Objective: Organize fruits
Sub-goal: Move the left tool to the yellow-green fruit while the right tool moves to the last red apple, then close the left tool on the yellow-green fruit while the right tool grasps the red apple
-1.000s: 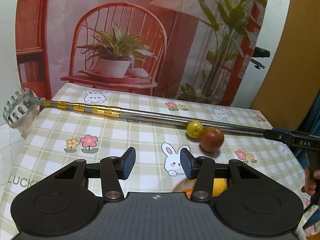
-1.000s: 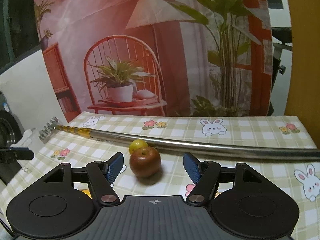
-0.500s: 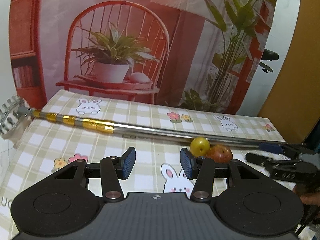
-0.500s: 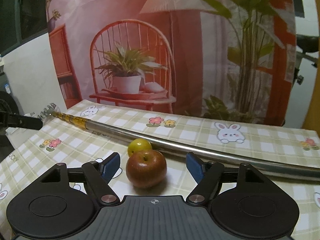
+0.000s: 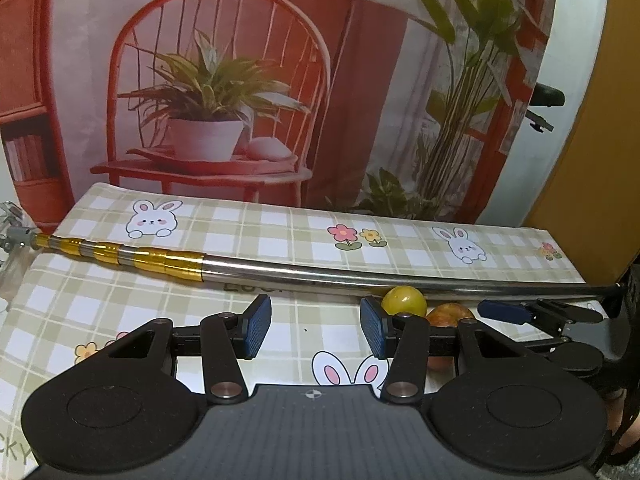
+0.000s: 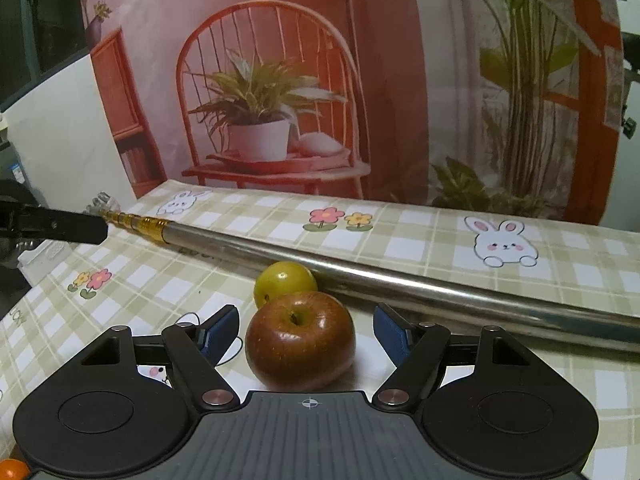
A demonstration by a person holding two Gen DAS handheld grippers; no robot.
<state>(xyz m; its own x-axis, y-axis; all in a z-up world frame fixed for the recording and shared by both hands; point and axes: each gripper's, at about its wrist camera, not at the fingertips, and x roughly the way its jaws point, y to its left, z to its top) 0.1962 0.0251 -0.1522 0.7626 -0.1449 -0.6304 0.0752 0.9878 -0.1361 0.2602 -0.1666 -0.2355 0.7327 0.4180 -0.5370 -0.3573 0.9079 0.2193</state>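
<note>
Covering table, checked bunny tablecloth (image 6: 400, 236), printed chair backdrop (image 6: 280, 80), both jaws open.

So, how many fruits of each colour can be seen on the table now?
Dark red round apple: 1
Small yellow-green round fruit: 1
Orange fruit, only an edge visible at the bottom left corner: 1
Total: 3

Home-style setup, bunny-print checked tablecloth (image 5: 248, 280), printed backdrop (image 6: 400, 80) w/ chair & plants
</note>
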